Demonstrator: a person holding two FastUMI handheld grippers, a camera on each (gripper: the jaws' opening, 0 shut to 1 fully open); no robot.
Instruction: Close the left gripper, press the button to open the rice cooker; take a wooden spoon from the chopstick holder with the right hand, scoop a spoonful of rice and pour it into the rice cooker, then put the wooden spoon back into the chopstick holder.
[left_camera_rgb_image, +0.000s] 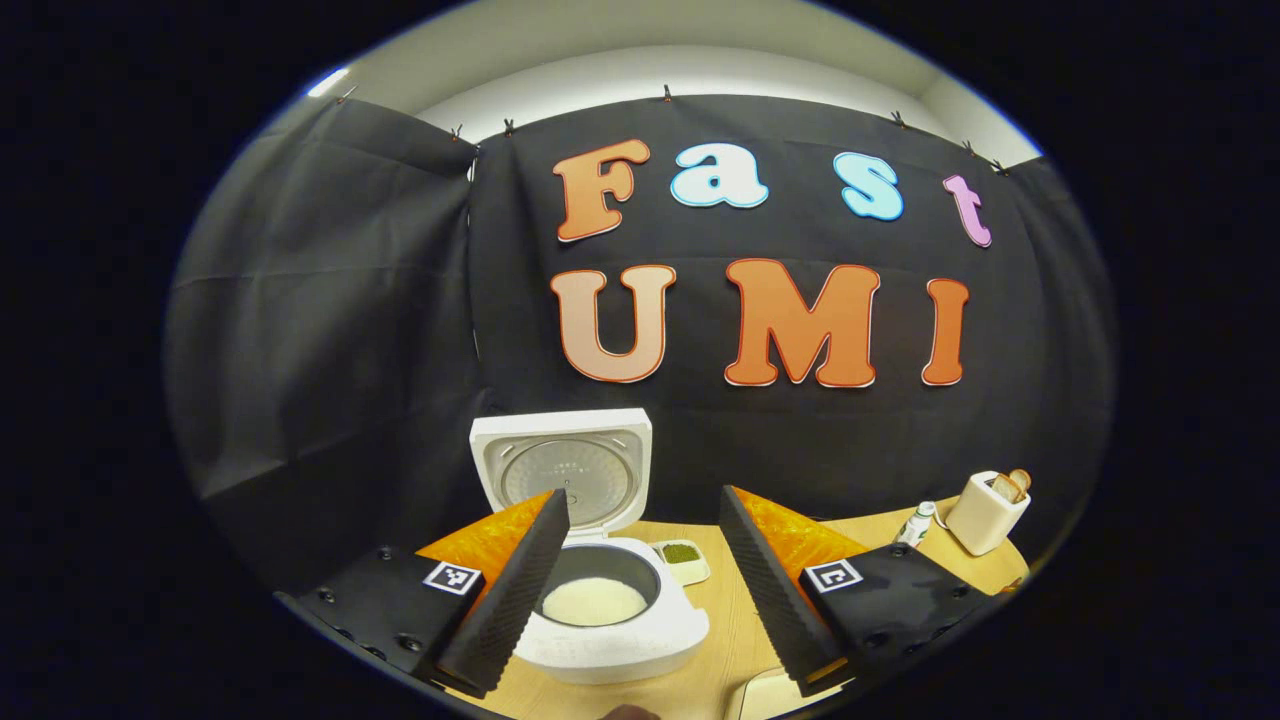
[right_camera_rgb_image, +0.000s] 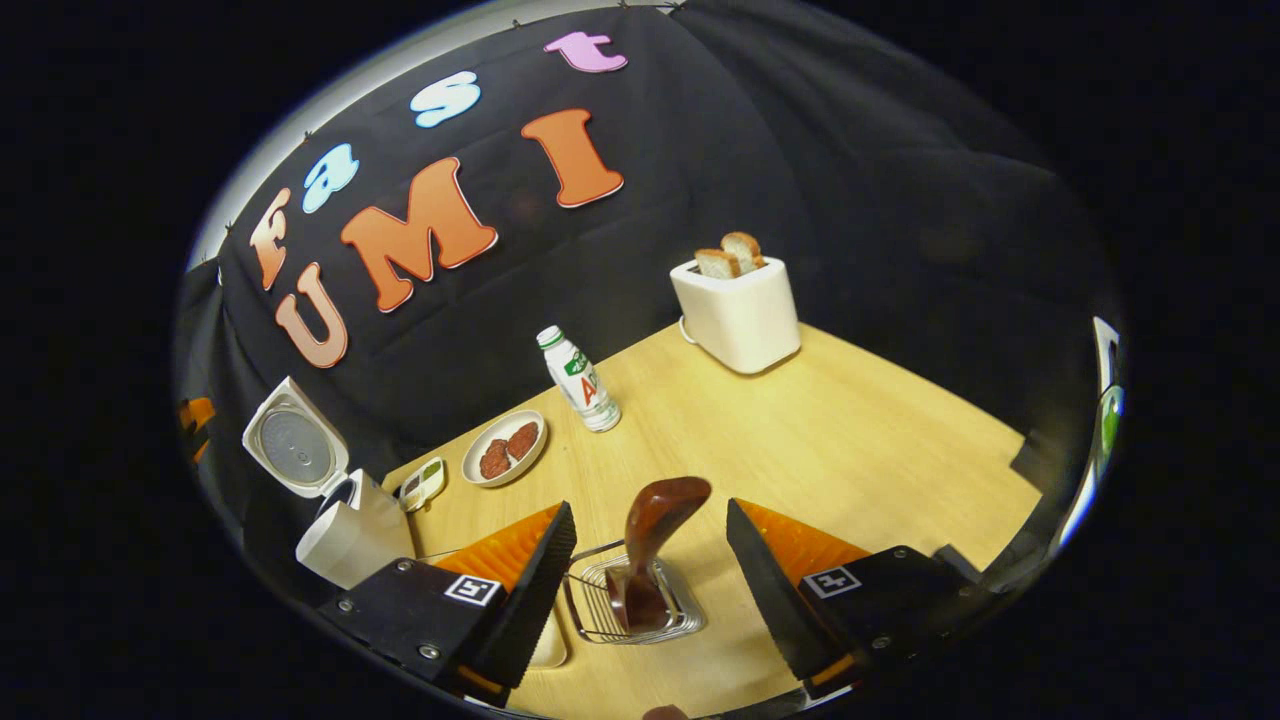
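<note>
rice cooker (left_camera_rgb_image: 600, 600) lid raised, rice inside, left gripper (left_camera_rgb_image: 645, 580) fingers apart above it, wooden spoon (right_camera_rgb_image: 650, 545) upright in chopstick holder (right_camera_rgb_image: 630, 600) right of the cooker, right gripper (right_camera_rgb_image: 650, 590) fingers apart around spoon, not touching

Readable markings: almost none.
The white plastic bottle with a green cap (right_camera_rgb_image: 579, 379) carries a label showing a large red "A"; the rest is illegible.

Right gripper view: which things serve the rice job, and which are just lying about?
Job: white rice cooker, lid up; dark brown wooden spoon standing in the wire chopstick holder; open right gripper.

Lying about: white toaster with bread; small white bottle; white plate of brown patties.
</note>
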